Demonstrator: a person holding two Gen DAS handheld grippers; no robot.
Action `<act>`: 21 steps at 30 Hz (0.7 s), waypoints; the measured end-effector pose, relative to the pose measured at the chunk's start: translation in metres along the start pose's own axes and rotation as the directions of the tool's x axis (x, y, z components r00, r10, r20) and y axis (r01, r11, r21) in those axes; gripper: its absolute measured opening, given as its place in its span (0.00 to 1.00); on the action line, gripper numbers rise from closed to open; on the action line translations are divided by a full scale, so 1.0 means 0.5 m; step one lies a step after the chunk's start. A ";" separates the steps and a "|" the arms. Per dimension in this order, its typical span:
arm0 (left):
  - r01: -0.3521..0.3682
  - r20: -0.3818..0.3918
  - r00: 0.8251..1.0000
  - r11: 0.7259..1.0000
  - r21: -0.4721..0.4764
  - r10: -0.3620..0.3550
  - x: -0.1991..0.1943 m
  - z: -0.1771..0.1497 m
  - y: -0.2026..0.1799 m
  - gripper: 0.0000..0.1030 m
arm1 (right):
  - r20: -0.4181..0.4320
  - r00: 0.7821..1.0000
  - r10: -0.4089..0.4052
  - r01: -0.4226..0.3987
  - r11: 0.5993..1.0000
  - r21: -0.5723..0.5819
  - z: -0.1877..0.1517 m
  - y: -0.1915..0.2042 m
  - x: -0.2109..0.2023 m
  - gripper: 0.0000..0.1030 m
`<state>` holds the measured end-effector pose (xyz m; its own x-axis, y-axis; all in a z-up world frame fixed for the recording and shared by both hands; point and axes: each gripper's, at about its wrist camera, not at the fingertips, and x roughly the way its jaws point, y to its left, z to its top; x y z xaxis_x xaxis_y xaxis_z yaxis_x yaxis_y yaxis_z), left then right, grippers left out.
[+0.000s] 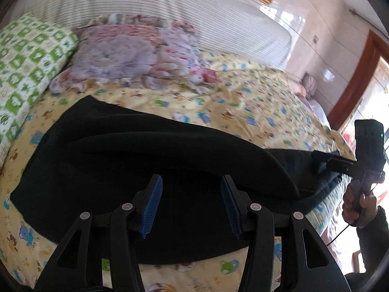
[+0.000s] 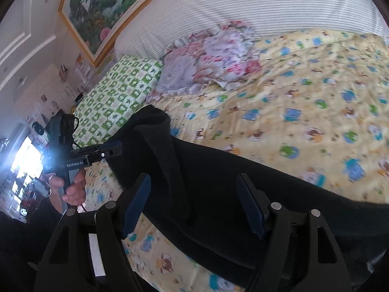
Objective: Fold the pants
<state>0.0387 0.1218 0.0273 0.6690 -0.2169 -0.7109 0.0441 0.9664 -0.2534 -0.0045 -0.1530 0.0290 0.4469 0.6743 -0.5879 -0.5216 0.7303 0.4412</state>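
Black pants [image 1: 126, 160] lie spread on a yellow cartoon-print bedsheet [image 1: 255, 102], with one layer folded over on top. My left gripper [image 1: 192, 189] is open, its blue pads over the near part of the pants, holding nothing. In the right wrist view the pants [image 2: 231, 177] run across the bed, and my right gripper [image 2: 194, 194] is open above them, empty. The left gripper [image 2: 114, 149] also shows there at the pants' far end. The right gripper [image 1: 321, 157] shows in the left wrist view at the pants' right end.
A green checked pillow [image 1: 26, 73] and a floral pillow [image 1: 136, 58] lie at the head of the bed, before a striped white headboard [image 1: 158, 4]. The bed edge [image 1: 335, 194] drops off at the right, near a doorway [image 1: 359, 80]. A framed painting [image 2: 102, 9] hangs above.
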 end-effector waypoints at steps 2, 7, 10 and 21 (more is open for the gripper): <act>-0.004 0.004 1.000 1.000 -0.016 0.004 -0.003 0.002 0.014 0.50 | -0.010 1.000 0.016 -0.016 1.000 -0.007 0.008 0.008 0.016 0.71; -0.036 0.019 0.999 0.999 -0.015 0.036 -0.014 0.012 0.040 0.52 | -0.036 0.998 0.053 -0.054 0.999 -0.007 0.029 0.028 0.061 0.71; -0.062 0.027 0.998 0.998 -0.009 0.062 -0.017 0.033 0.064 0.55 | -0.066 0.995 0.077 -0.077 0.997 -0.003 0.046 0.041 0.095 0.71; -0.137 -0.039 0.990 0.989 -0.048 0.135 0.030 0.162 0.225 0.56 | -0.117 0.986 0.122 -0.120 0.992 0.029 0.108 0.049 0.202 0.71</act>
<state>0.1139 0.2382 0.0413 0.6391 -0.0896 -0.7639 -0.0839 0.9791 -0.1851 0.0671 -0.0611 0.0173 0.2914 0.7410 -0.6050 -0.5500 0.6472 0.5278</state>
